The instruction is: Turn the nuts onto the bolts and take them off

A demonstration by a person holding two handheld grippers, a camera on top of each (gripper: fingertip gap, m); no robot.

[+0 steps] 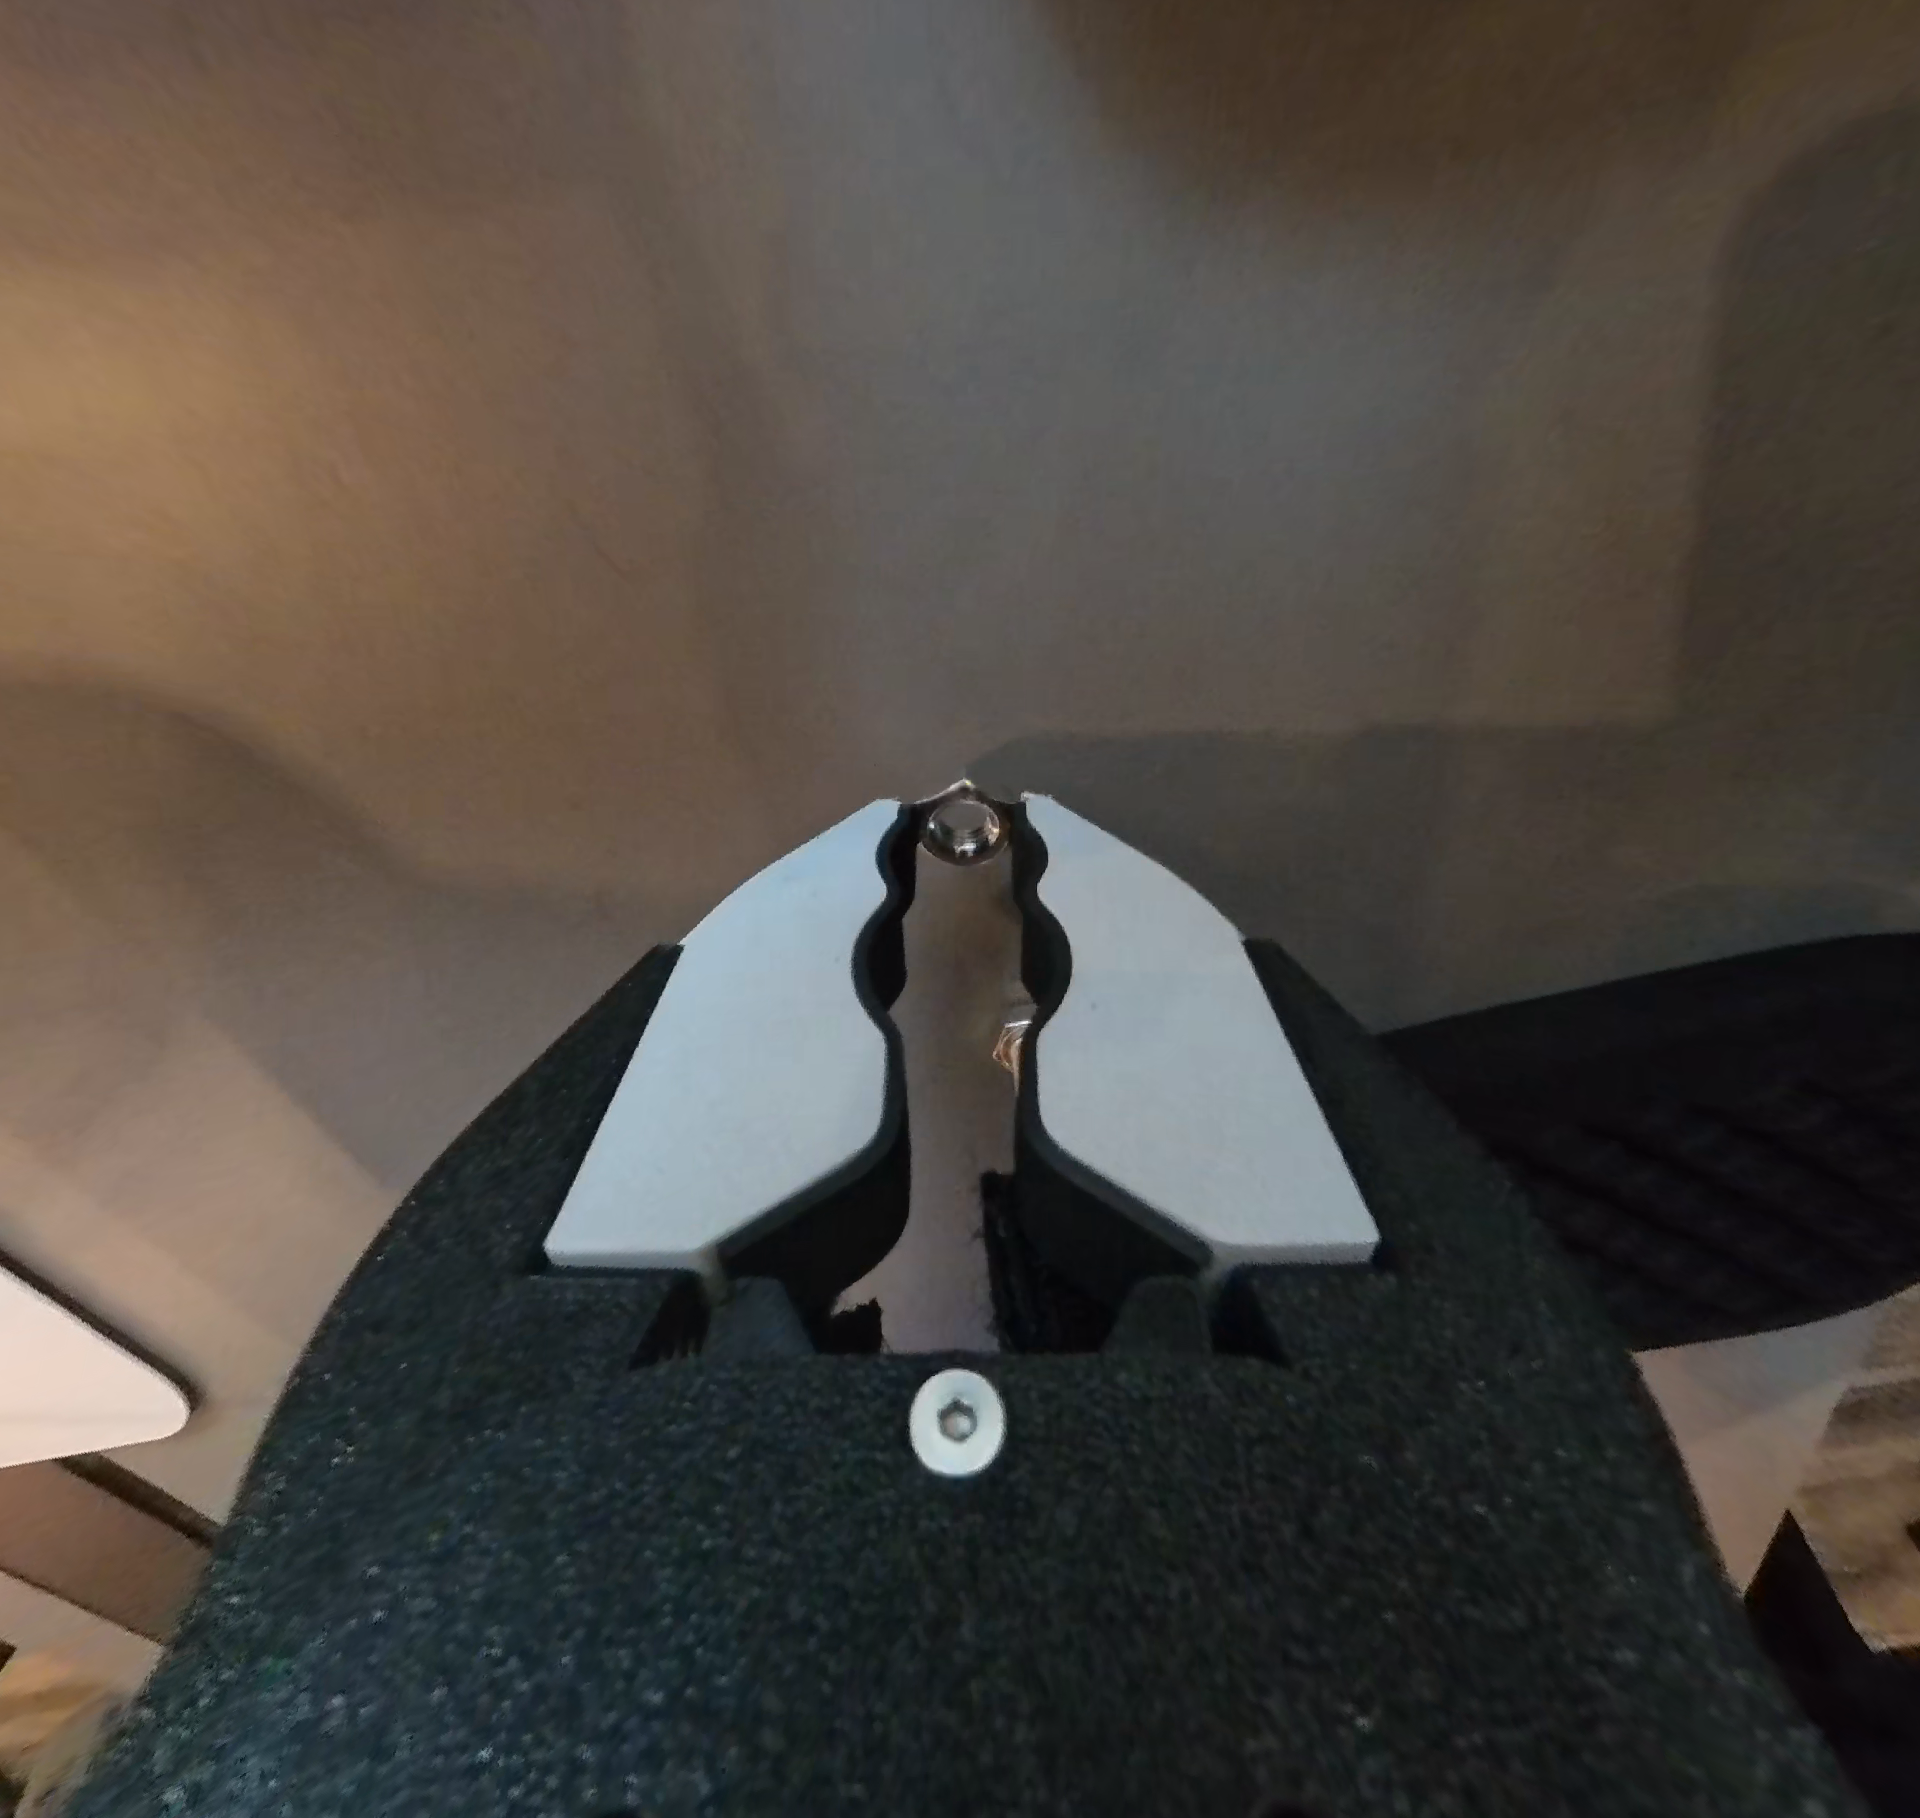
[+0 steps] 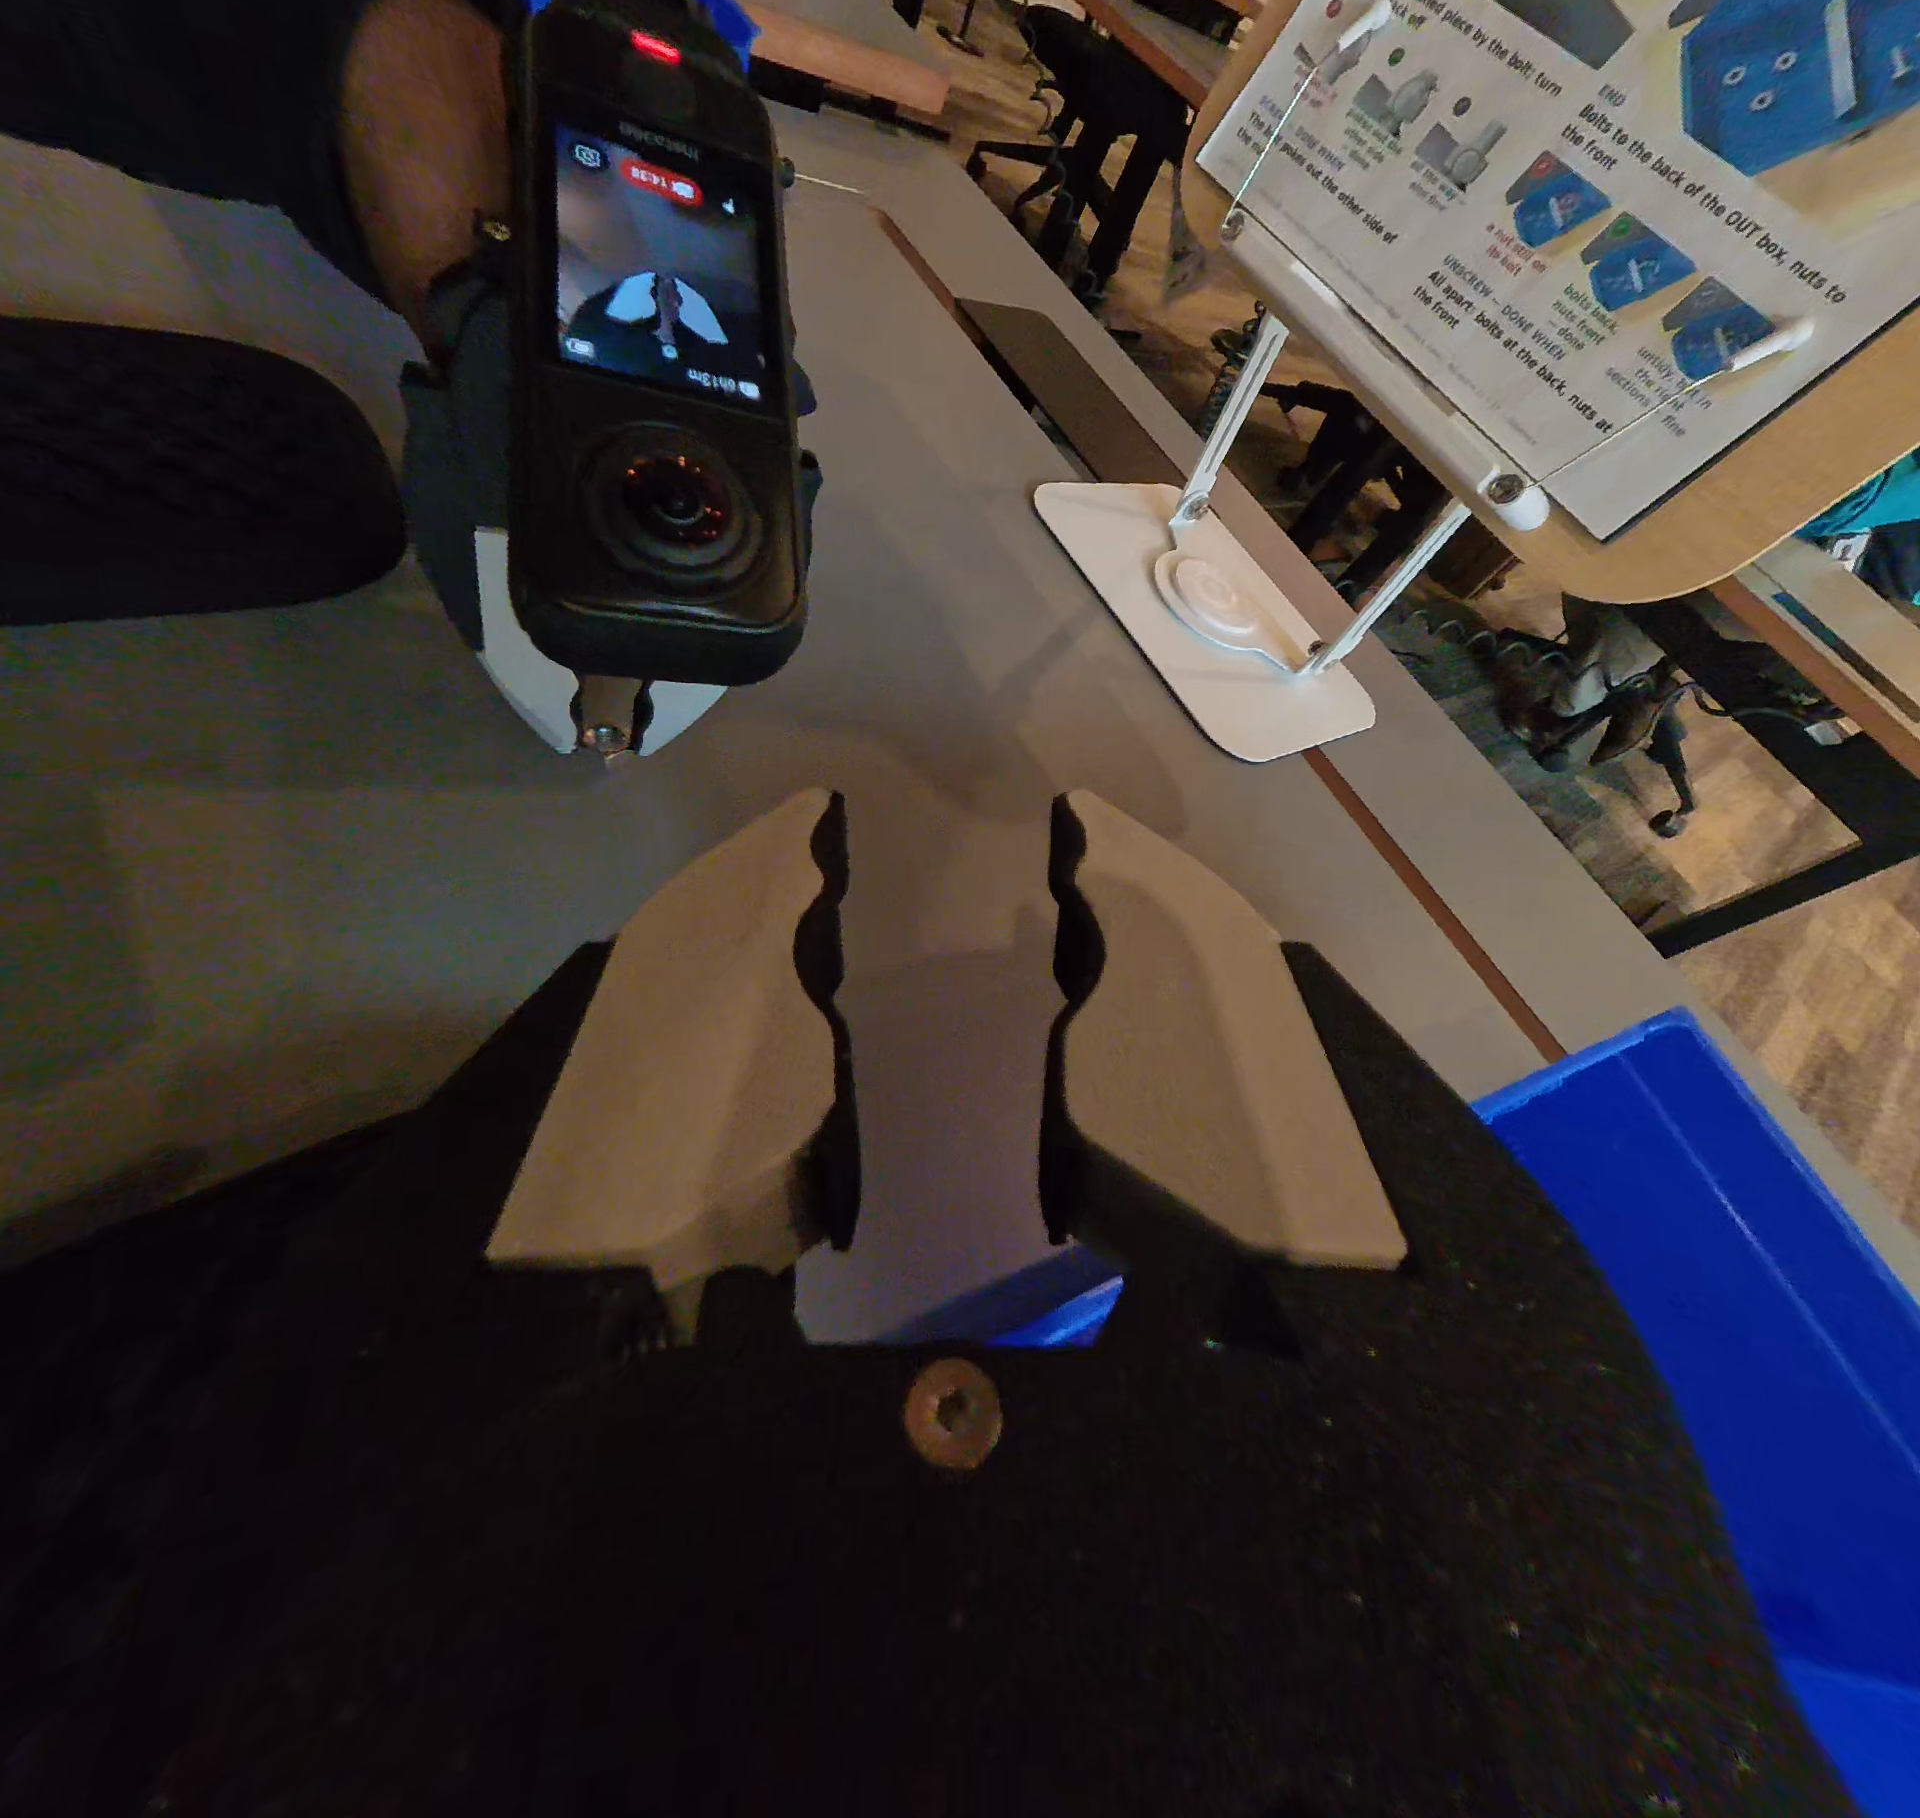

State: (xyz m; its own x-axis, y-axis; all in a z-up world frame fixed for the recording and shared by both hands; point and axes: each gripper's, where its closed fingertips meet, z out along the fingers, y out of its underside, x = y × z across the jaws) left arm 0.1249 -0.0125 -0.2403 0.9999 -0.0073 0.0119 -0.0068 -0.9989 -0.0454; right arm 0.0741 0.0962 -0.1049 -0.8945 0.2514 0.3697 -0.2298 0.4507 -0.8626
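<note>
Fingers [image 1: 831,979] of the left gripper [image 1: 964,812] pinch a bolt [image 1: 964,830] at their tips, its threaded end facing the camera, shaft pointing back along them.

Right gripper [image 2: 943,812] hangs spread and empty above the counter [image 2: 935,542]; the bolt [image 2: 606,734] lies ahead-left, near its tips.

Bare grey tabletop [image 2: 935,563] lies open between the left gripper [image 2: 613,729], pinching a bolt [image 2: 606,732], and the empty right gripper [image 2: 945,812]. To the right, the white stand base [image 2: 1205,625] and 1 blue bin [image 2: 1704,1249] hem the path. What looks like a black mat [image 2: 156,469] bounds the left.
</note>
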